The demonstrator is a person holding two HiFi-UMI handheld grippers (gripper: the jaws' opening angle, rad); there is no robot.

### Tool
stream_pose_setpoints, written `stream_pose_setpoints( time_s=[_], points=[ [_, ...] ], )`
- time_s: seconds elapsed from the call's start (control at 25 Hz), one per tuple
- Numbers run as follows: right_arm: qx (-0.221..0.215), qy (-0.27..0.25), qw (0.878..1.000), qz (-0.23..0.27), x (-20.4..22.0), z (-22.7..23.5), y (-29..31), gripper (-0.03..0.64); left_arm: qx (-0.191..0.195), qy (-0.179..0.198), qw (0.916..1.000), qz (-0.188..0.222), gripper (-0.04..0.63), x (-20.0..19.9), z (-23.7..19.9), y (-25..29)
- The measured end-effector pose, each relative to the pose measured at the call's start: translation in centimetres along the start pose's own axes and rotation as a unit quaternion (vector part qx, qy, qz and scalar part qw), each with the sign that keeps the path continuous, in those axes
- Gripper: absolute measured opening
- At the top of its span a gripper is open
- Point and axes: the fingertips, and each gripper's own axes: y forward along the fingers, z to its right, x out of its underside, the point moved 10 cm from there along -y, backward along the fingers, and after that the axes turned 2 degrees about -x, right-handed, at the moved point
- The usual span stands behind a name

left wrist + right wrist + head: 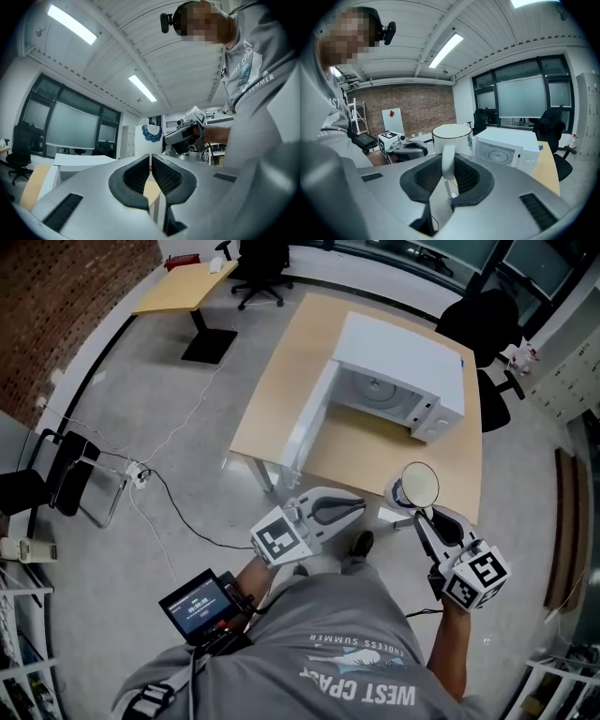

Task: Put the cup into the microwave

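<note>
The right gripper [448,176] clamps the cup [451,133] by its handle [447,159], so it rides upright just ahead of the jaws; the microwave [513,143] stands beyond, door [307,423] open to receive it; the left gripper [150,176], jaws together and empty, seems spare.

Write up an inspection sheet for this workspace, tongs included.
Surface: wooden table, mostly bare.
Job's things: microwave on the table, door open, cavity empty; cup held off the table near its front edge.
Clutter: small blue item behind the microwave.
Tongs: right tongs shut on the cup's handle; left tongs shut, empty.
Cables: cable and power strip on the floor.
Surroundings: second desk, office chairs, brick wall.
</note>
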Motion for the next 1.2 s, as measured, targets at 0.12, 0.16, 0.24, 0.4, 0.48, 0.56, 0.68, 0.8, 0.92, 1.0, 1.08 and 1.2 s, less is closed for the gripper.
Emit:
stream_pose_setpoints(
  time_s=[0.12,0.16,0.24,0.4,0.48,0.56,0.68,0.8,0.92,1.0,1.08,1.2],
  points=[
    [-0.006,0.0,1.0,-0.009,0.0,0.3,1.0,0.074,-0.004,-0.004,1.0,0.0,0.028,0.6,-0.6,-0.2],
    [-0.009,0.001,1.0,-0.012,0.0,0.5,1.4,0.074,-0.006,-0.007,1.0,0.001,0.028,0.7,-0.9,-0.2],
    [-0.013,0.005,1.0,-0.018,0.1,1.2,2.3,0.074,-0.012,-0.013,0.9998,0.001,0.028,0.9,-1.4,-0.1],
    [-0.026,0.017,0.999,-0.024,0.5,3.5,4.5,0.074,-0.022,-0.012,0.9996,-0.014,0.028,1.5,-2.8,0.5],
    [-0.034,0.02,0.999,-0.03,0.6,4.8,5.7,0.074,-0.031,-0.015,0.9992,-0.02,0.028,1.6,-3.7,1.0],
    [-0.041,0.023,0.998,-0.033,0.8,6.5,7.0,0.074,-0.039,-0.018,0.9988,-0.025,0.028,1.8,-4.7,1.6],
    [-0.05,0.033,0.998,-0.032,1.0,9.3,9.4,0.074,-0.052,-0.022,0.9977,-0.039,0.028,2.1,-6.7,2.5],
    [-0.058,0.043,0.997,-0.037,1.3,12.4,11.9,0.074,-0.064,-0.024,0.9962,-0.054,0.026,2.8,-8.9,3.8],
    [-0.058,0.046,0.996,-0.047,2.0,15.8,14.6,0.074,-0.076,-0.04,0.9945,-0.06,0.027,3.3,-10.6,5.0],
    [-0.054,0.047,0.996,-0.056,2.7,18.1,16.6,0.074,-0.086,-0.051,0.9927,-0.067,0.028,3.9,-11.9,5.7],
    [-0.049,0.051,0.995,-0.068,3.6,20.6,18.8,0.074,-0.097,-0.06,0.9906,-0.076,0.028,4.3,-13.1,6.6],
    [-0.037,0.055,0.994,-0.081,5.5,26.4,22.4,0.074,-0.105,-0.067,0.9887,-0.084,0.028,5.7,-16.0,9.5]
  ],
)
